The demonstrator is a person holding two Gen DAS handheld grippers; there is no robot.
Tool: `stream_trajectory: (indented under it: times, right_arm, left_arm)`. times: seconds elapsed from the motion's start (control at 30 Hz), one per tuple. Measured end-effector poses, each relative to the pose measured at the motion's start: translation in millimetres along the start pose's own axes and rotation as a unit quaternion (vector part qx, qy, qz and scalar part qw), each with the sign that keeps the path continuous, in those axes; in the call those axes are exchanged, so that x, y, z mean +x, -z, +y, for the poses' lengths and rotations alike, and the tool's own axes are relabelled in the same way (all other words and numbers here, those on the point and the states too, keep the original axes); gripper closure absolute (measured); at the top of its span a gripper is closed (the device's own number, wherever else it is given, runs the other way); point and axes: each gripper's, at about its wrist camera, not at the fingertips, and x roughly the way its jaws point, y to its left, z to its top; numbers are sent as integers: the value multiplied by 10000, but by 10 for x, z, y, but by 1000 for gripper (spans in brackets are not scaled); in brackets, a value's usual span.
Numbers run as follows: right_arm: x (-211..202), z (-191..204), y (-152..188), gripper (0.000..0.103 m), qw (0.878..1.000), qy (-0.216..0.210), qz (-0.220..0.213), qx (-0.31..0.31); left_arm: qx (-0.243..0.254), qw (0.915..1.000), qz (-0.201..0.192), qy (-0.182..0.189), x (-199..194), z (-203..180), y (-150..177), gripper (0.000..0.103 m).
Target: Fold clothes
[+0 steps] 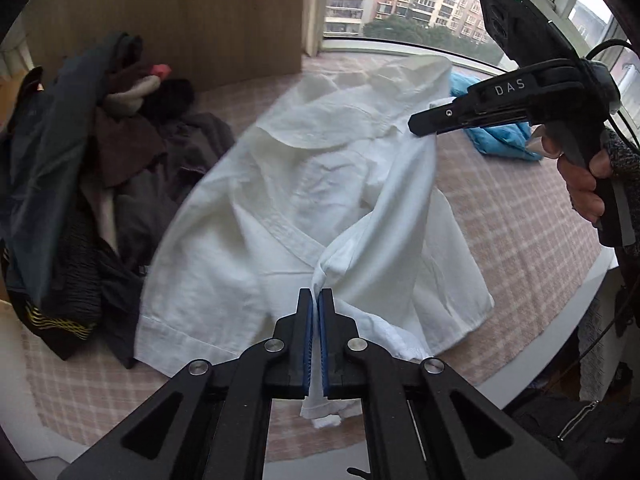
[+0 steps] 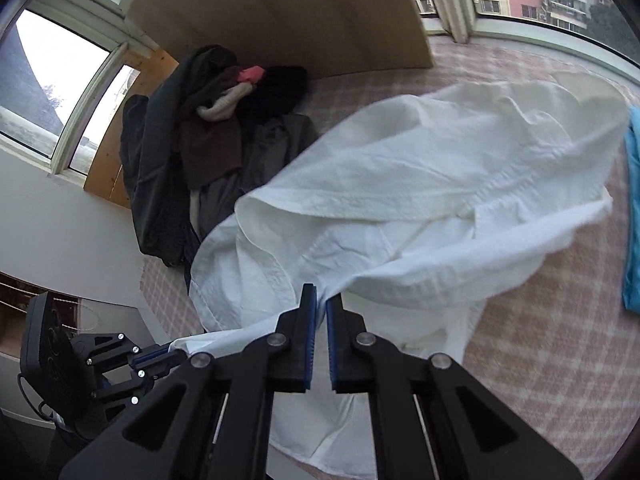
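Note:
A white shirt (image 1: 304, 200) lies spread over the pink checked surface (image 1: 520, 216), partly lifted and blurred. My left gripper (image 1: 316, 294) is shut on a bunched edge of the shirt near its front. My right gripper (image 1: 416, 125), seen in the left wrist view at upper right in a person's hand, is shut on another part of the shirt, which hangs from it. In the right wrist view the right gripper (image 2: 321, 300) pinches white shirt (image 2: 420, 184) cloth, and the left gripper (image 2: 170, 354) at lower left holds a stretched edge.
A heap of dark clothes (image 1: 100, 184) with a pink item on top lies at the left against a wooden board (image 1: 192, 16). A folded blue garment (image 1: 500, 140) rests at the right. Windows run along the back; the surface's rounded edge (image 1: 600, 280) curves at the right.

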Motion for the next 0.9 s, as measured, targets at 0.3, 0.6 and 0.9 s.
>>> stream_trajectory:
  times: [0.3,0.6,0.9]
  right_arm:
    - [163,122,-295,83,9984,-218,495,-181]
    - [-396,-1182,-81,59,9863,1597,199,373]
    - [-117,-1805,-764,59,9897,785,-95,1194]
  left_arm:
    - [-359,9959,592,-590,708,764,43,101]
    - [-728,9930,713,-594,785,952,60,102]
    - [-513,9948,522,-704,406,689,-6,102]
